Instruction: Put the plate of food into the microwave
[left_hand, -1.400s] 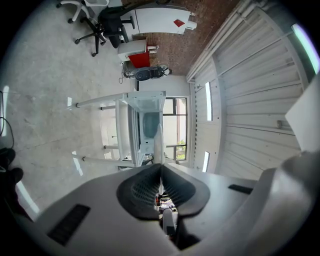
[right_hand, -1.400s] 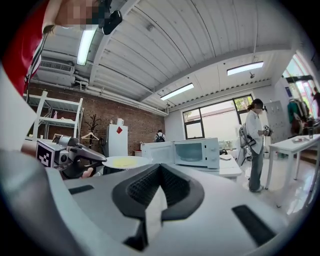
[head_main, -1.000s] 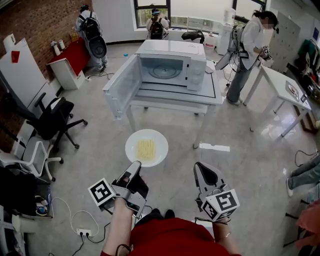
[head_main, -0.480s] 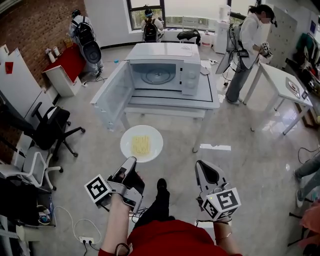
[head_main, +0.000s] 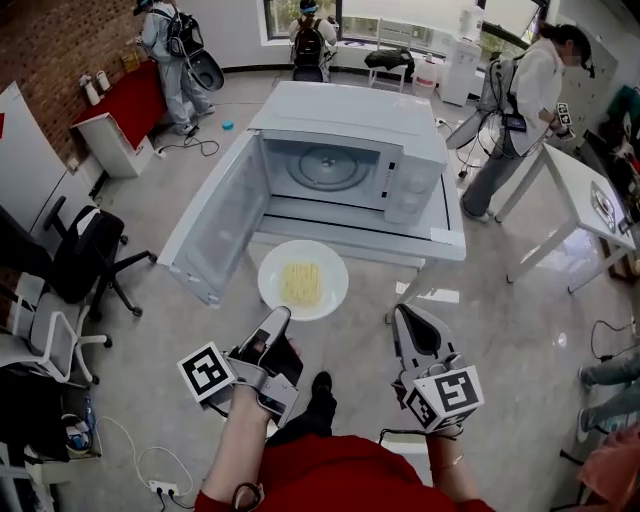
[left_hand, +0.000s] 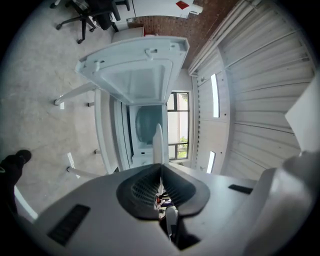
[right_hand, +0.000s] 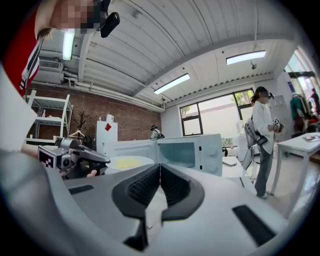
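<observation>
A white plate (head_main: 303, 280) with a pile of yellow food hangs in the air just in front of the open microwave (head_main: 345, 165). My left gripper (head_main: 279, 316) is shut on the plate's near rim. In the left gripper view the plate (left_hand: 158, 144) shows edge-on as a thin white sliver clamped between the jaws, with the microwave cavity (left_hand: 148, 120) behind it. The microwave door (head_main: 215, 225) is swung out to the left, and the glass turntable shows inside. My right gripper (head_main: 401, 313) is shut and holds nothing, to the right of the plate. The right gripper view shows the plate (right_hand: 127, 162) and the microwave (right_hand: 185, 150).
The microwave stands on a white table (head_main: 440, 238). A black office chair (head_main: 75, 260) is on the left, another white table (head_main: 580, 200) on the right. A person (head_main: 520, 110) stands near that table, and two people (head_main: 180, 50) are at the back. Cables lie at the lower left.
The microwave and its table have come closer and lower in the head view. The plate, still held by the left gripper, is now right at the table's front edge.
</observation>
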